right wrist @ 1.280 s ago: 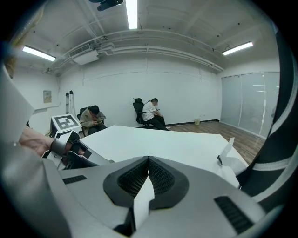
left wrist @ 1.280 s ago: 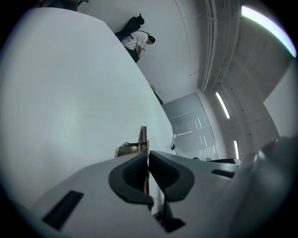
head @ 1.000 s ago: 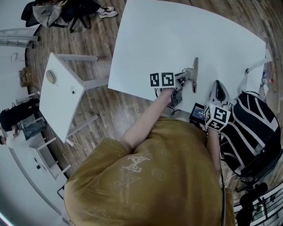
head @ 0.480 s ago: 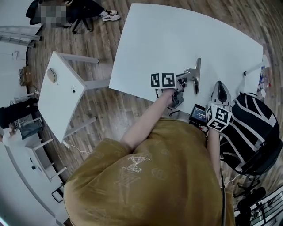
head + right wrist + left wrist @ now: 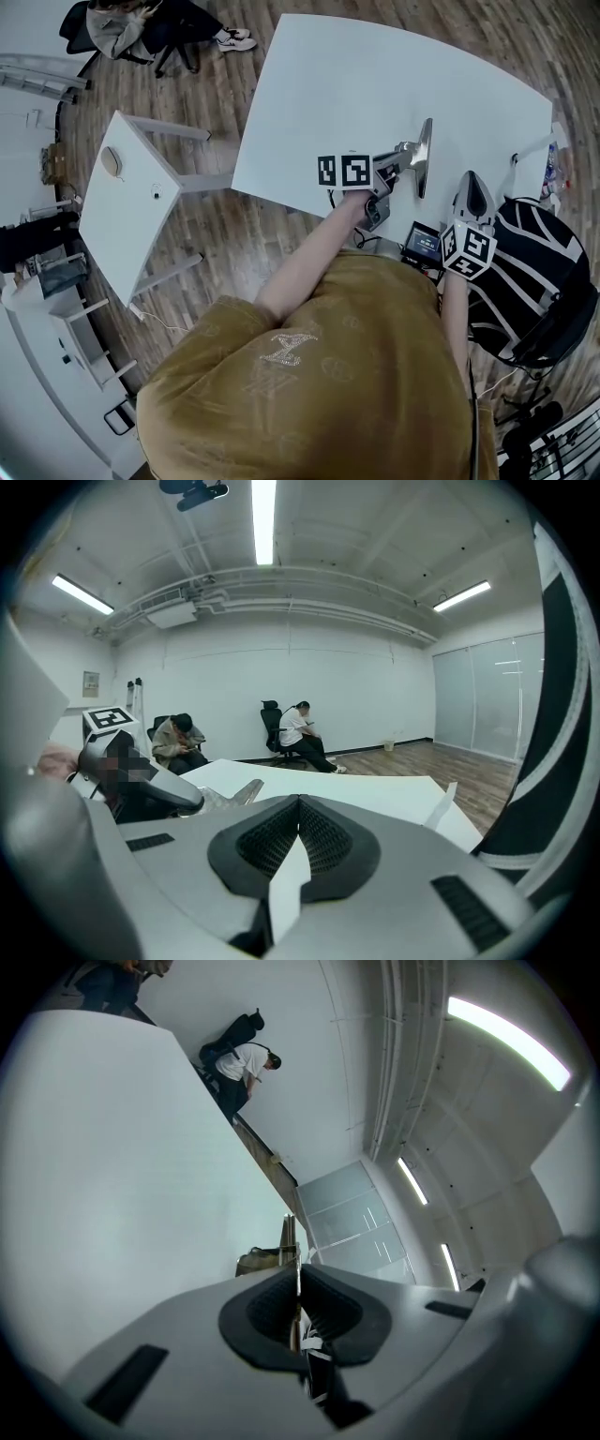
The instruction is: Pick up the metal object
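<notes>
The metal object (image 5: 424, 156) is a flat silver bar with a bracket on its side. It hangs just over the near part of the white table (image 5: 375, 75). My left gripper (image 5: 403, 161) is shut on it. In the left gripper view the bar (image 5: 297, 1241) shows edge-on as a thin strip pinched between the dark pads (image 5: 267, 1309). My right gripper (image 5: 472, 180) hovers by the table's near right edge, to the right of the bar, shut with nothing held. The right gripper view shows its pads (image 5: 323, 834) closed and the metal object (image 5: 230, 797) off to the left.
A black device (image 5: 419, 242) hangs below the table edge between my arms. A black-and-white striped chair (image 5: 539, 272) stands at the right. A small white side table (image 5: 131, 197) is to the left. A white upright card (image 5: 527, 148) sits near the table's right edge. Seated people (image 5: 300, 728) are at the far wall.
My left gripper has carried the metal bar slightly up and to the right over the table. The right gripper has drifted a little the same way.
</notes>
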The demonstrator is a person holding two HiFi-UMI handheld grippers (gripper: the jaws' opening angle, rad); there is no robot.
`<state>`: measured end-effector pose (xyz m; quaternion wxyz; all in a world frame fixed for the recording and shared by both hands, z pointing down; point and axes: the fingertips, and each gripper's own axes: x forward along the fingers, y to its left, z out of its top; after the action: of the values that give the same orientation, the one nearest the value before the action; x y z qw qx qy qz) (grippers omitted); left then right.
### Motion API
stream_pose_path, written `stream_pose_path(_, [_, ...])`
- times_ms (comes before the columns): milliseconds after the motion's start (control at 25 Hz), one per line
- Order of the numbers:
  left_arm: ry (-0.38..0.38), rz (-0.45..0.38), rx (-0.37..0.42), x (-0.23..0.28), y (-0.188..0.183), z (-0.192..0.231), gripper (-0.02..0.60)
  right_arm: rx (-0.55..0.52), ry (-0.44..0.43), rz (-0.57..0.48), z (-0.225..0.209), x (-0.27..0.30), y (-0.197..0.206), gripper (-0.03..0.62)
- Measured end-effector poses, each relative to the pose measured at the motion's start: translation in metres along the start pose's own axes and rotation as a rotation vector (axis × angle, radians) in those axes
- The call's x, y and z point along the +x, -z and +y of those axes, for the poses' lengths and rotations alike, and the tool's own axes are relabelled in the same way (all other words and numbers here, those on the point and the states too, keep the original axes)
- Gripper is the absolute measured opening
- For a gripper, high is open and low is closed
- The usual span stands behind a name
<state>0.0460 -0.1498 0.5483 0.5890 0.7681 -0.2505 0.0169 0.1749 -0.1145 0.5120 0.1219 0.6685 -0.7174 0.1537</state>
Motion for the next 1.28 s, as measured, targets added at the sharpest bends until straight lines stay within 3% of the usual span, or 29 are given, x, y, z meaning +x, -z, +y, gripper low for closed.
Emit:
stream_pose_path(360, [0.077, -0.026, 0.08, -0.012, -0.013, -0.038, 0.008, 0.0, 0.008, -0.133, -0.005, -0.012, -0.041, 0.008])
stream_pose_path(720, [0.244, -0.089, 0.118, -0.027, -0.031, -0.098, 0.008, -0.021, 0.01, -0.243, -0.002, -0.026, -0.083, 0.008])
stream_pose_path(1280, [0.4, -0.15, 0.184, -0.052, -0.04, -0.149, 0.008, -0.04, -0.001, -0.41, 0.007, -0.055, -0.149, 0.008])
